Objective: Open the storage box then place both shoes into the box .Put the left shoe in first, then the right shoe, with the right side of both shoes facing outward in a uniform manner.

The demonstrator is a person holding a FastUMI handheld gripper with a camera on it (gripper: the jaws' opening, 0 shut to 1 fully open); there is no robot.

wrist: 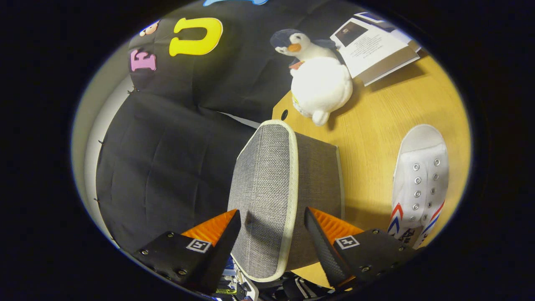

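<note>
The gripper [271, 221] has its two fingers spread wide, one on each side of the grey woven fabric lid [267, 196] of the storage box. The lid stands on edge between them, its cream piping running down the side nearer the right finger. A gap shows between the left finger and the fabric, and the right finger sits close against the piped edge; whether either pad actually presses on the lid cannot be told. Each finger carries a small square black-and-white marker tag on its base; these bear a pattern, not readable words.

Behind the lid, the grey fabric wall of the storage box [319, 179] continues toward the wooden table [376, 125], and the box stands at the table's edge beside the black cloth wall.

To the right of the right finger, well apart from the box, a white canvas lace-up shoe [420, 179] lies on the table, toe pointing away, with metal eyelets and red and blue stripes on its side. Some dark print shows near its heel, too small to read.

Beyond the box, a plush penguin [319, 83] sits on the table, white-bellied with a dark blue head and orange beak. Just beyond it lies an open booklet [372, 50]; its printed text is too fine to read.
</note>
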